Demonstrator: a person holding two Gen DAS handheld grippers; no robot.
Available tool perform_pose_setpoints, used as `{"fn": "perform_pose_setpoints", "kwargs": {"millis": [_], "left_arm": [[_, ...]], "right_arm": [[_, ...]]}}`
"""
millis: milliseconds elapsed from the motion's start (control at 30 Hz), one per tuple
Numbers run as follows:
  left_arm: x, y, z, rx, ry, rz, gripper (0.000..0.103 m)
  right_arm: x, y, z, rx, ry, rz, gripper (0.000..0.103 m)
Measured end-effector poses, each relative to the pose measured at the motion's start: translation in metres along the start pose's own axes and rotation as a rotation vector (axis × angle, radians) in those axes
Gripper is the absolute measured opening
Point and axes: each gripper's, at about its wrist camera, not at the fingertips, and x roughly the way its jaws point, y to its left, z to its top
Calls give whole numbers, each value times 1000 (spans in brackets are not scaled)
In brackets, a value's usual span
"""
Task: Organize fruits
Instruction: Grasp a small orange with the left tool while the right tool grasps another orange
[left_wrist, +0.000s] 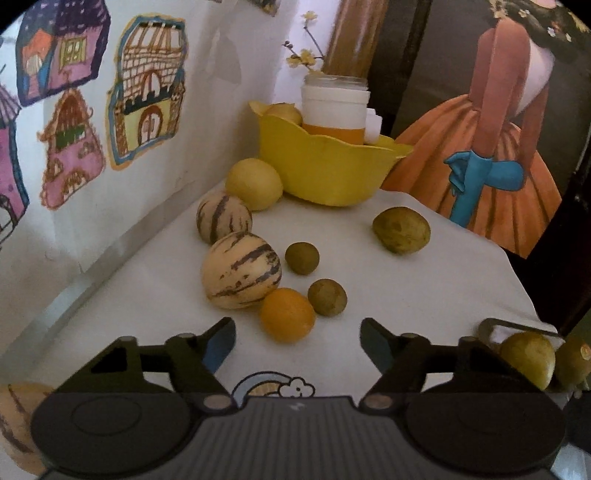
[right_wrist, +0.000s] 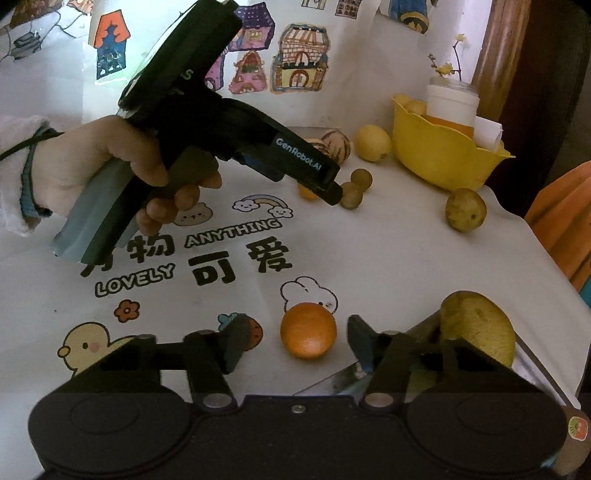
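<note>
My left gripper (left_wrist: 297, 341) and right gripper (right_wrist: 293, 341), jaws parted, empty; centre each round orange fruit (left_wrist: 287, 314), squeeze gently, carry to yellow plastic bowl (left_wrist: 325, 173)

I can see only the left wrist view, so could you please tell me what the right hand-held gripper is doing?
Observer: The right hand-held gripper is open, with a round orange fruit resting untouched between its fingers on the white printed tablecloth.
Operator: Thank you; is anything else near it?
Observer: A large yellow-green fruit sits close on its right side, partly hidden behind that finger's linkage.
</note>
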Motion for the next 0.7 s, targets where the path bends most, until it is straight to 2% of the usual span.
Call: {"fn": "perform_pose_setpoints", "kwargs": {"millis": [167,267,400,500,700], "left_arm": [[7,0,3,-4,16,25,61],[10,0,5,-9,18,24,55],[13,0,7,-16,26,37,37],[12,1,6,-24,26,36,37],[4,-1,1,-1,34,28,36]], "right_arm": [[3,0,0,12,-3,11,49],[4,0,0,20,-5,13,49],[5,0,1,20,-9,8,39],[6,0,2,17,-10,-4,35],[7,0,2,12,-13,-6,35]]}}
